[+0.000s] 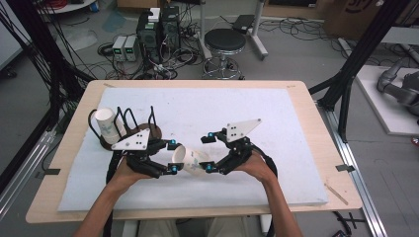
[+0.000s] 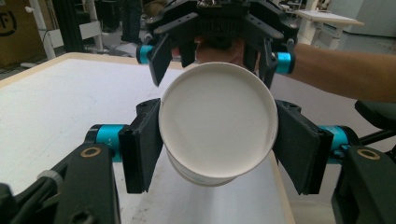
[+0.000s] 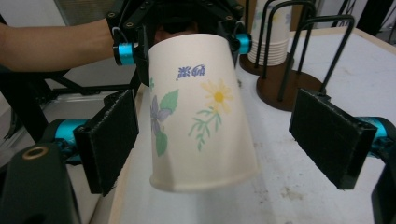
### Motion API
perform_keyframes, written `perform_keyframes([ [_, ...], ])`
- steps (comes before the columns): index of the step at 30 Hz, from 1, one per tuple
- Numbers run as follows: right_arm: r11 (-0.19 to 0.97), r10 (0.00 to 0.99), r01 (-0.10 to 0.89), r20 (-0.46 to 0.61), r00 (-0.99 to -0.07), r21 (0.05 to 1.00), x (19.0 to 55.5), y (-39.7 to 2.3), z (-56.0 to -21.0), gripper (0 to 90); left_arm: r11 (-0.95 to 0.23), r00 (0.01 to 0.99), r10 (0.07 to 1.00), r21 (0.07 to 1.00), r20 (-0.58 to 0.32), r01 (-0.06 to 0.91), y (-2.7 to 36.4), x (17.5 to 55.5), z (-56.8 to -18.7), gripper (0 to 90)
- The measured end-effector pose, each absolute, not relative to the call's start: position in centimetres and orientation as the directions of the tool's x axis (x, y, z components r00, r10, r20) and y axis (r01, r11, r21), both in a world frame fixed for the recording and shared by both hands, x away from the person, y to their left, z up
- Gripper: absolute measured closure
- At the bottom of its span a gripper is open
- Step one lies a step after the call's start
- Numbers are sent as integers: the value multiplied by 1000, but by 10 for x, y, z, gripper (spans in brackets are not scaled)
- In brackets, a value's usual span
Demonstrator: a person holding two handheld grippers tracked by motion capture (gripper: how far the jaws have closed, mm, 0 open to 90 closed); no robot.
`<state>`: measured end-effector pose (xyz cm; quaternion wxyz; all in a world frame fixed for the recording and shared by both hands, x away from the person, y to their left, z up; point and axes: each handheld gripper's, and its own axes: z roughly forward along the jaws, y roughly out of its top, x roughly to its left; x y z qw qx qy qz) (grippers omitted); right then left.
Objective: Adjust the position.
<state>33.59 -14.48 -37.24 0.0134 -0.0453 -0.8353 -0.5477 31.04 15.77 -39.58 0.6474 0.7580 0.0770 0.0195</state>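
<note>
White paper, printed with a yellow daisy and green leaves, makes up the tapered cup [image 3: 201,112] that the left gripper [image 1: 173,157] holds clamped by its wide rim end, lying sideways just above the white foam mat [image 1: 276,123] near the middle of the worktop's front edge. The right gripper [image 1: 210,152] has its black padded jaws spread wide on either side of the cup's narrow base, neither pad touching it. Toward the worktop's left edge a stack of matching paper cups [image 1: 108,126] stands in a black wire rack on a round brown wooden base [image 1: 148,131].
</note>
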Motion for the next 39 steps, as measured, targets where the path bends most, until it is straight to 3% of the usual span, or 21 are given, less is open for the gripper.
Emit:
perform_keyframes([
  [17,448,-1,76,86,-996,891,330,-117,-387,161,-123,992,117,990,-53,68,156,308,-388,361],
  [28,454,13,91,95,-995,886,332,-116,-389,162,-111,991,119,992,-54,67,158,306,-386,360],
  [30,455,6,85,93,-996,886,332,-116,-389,213,-110,992,119,992,-52,65,159,306,-386,361],
  [39,461,-7,72,85,-996,884,332,-116,-388,289,-115,992,117,991,-53,66,160,307,-386,363],
])
